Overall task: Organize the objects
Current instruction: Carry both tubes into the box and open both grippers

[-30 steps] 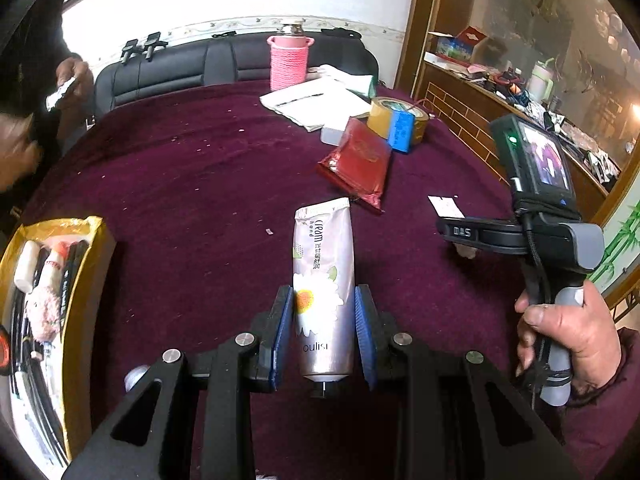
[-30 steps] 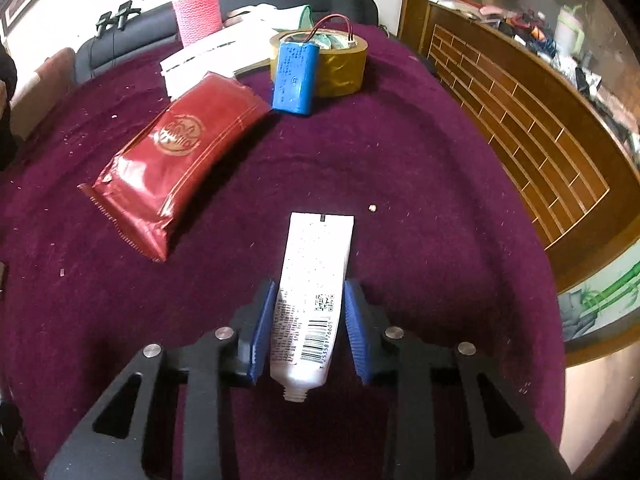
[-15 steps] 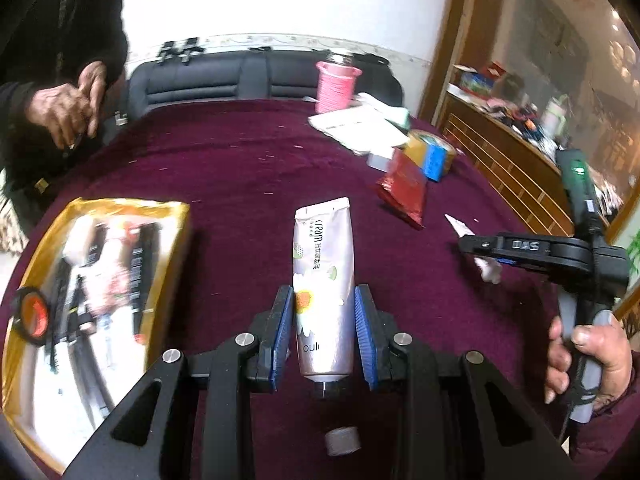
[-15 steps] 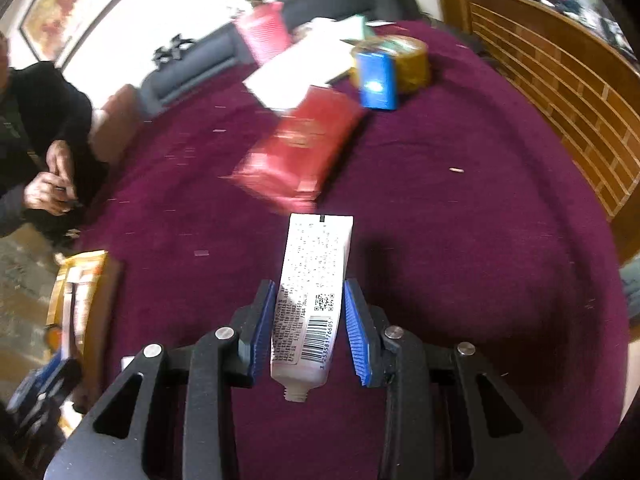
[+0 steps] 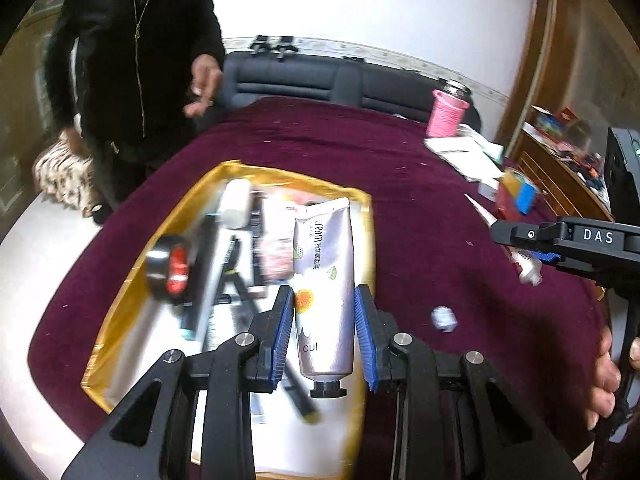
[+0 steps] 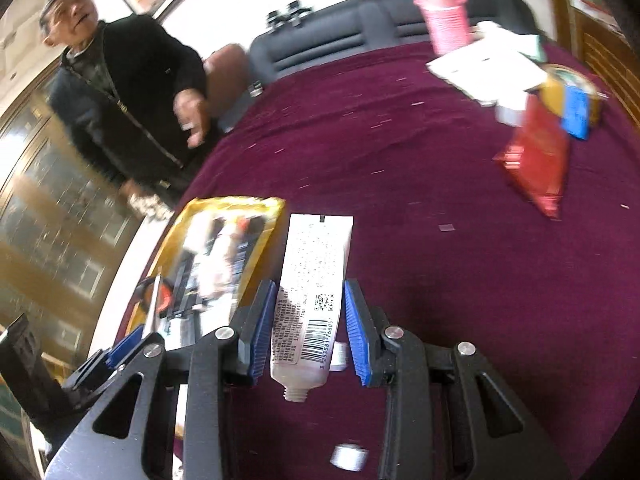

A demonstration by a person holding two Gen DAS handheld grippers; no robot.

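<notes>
1. Your left claw is clamped on a silver hand-cream tube, held over the gold tray, neck toward the camera.
2. Your right claw grips a white tube with its cap off, above the maroon counter just beside the tray.
3. A small silver cap lies on the counter below the right claw.
4. A red packet lies well apart.

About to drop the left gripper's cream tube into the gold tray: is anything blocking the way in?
Nothing visible blocks it. The cream tube already hangs over the gold tray, though the black tape roll and other items crowd its left side.
</notes>
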